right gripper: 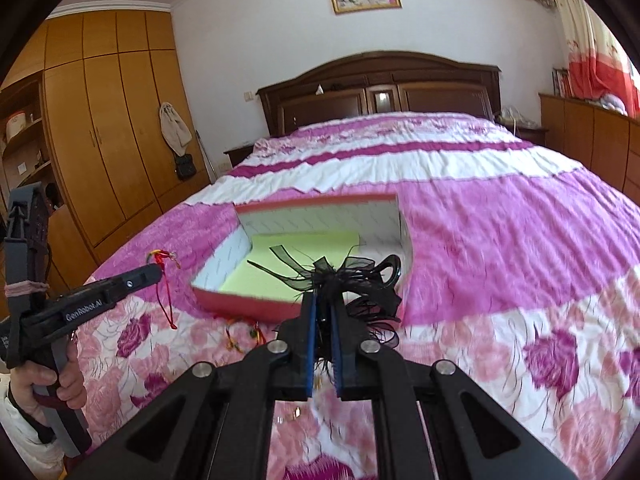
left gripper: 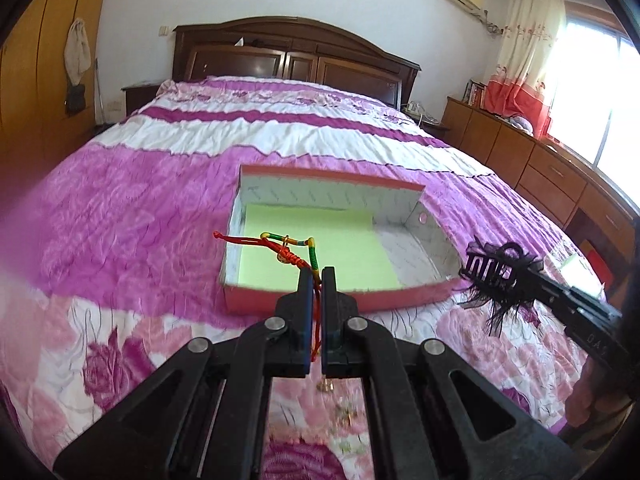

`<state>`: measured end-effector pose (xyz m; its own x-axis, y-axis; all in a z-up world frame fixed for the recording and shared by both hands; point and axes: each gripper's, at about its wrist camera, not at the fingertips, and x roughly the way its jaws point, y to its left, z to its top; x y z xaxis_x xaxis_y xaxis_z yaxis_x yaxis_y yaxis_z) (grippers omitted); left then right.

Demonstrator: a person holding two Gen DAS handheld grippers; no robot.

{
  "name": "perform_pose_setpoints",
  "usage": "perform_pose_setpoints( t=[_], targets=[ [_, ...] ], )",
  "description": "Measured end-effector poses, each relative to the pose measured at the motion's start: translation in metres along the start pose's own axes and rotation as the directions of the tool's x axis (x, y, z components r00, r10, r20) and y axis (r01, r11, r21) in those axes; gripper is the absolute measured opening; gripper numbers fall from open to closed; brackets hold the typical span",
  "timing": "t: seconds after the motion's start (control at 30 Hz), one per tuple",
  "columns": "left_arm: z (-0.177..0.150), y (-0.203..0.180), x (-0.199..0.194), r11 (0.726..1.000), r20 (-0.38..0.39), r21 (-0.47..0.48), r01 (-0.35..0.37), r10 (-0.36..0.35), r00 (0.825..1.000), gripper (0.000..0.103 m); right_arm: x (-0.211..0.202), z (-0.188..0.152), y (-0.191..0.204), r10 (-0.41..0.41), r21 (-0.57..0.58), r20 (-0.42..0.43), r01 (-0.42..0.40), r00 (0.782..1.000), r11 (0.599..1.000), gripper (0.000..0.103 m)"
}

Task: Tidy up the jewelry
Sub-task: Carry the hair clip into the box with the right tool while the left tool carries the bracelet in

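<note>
The left gripper (left gripper: 317, 276) pinches a braided cord bracelet (left gripper: 298, 250); the right gripper (right gripper: 324, 300) clamps a black hair claw (right gripper: 360, 276). Ahead of both fingertips, an open box (left gripper: 404, 190) rests on the floral bedspread (left gripper: 132, 216).

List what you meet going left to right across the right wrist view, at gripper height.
left gripper holding the red braided bracelet → open red box → right gripper clamping the black feathered hair claw → pink floral bedspread.

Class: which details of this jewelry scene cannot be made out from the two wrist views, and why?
- Small gold pieces on the bedspread, left wrist view: blurred, partly behind the left gripper.
- Hair clip teeth, right wrist view: buried in black ribbon and the right gripper.
- Cord bracelets before the box: blurred.
</note>
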<state>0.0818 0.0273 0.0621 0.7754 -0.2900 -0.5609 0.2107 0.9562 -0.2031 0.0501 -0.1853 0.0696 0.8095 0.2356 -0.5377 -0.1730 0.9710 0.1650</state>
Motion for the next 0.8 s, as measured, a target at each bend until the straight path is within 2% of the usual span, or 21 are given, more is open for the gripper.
perform_pose_setpoints(
  t=[0.23,0.43,0.6,0.8],
  targets=[
    [0.023,-0.001,0.022,0.999,0.021,0.041,-0.024,0.023,1.000,0.000,0.018,0.028,0.004,-0.003,-0.036,0.047,0.005,0.999,0.999,0.008],
    [0.040,0.002,0.051,0.999,0.023,0.042,-0.033,0.033,0.999,0.000,0.052,0.045,-0.001,-0.016,-0.036,0.055,0.018,0.998,0.999,0.008],
    [0.050,0.009,0.078,1.000,-0.011,-0.006,-0.017,0.017,1.000,0.000,0.085,0.053,-0.009,-0.037,-0.029,0.038,0.038,0.999,0.999,0.008],
    [0.053,0.014,0.107,0.999,-0.052,-0.024,-0.032,0.031,0.998,0.000,0.120,0.056,-0.017,-0.065,-0.026,0.011,0.065,0.998,0.998,0.008]
  ],
)
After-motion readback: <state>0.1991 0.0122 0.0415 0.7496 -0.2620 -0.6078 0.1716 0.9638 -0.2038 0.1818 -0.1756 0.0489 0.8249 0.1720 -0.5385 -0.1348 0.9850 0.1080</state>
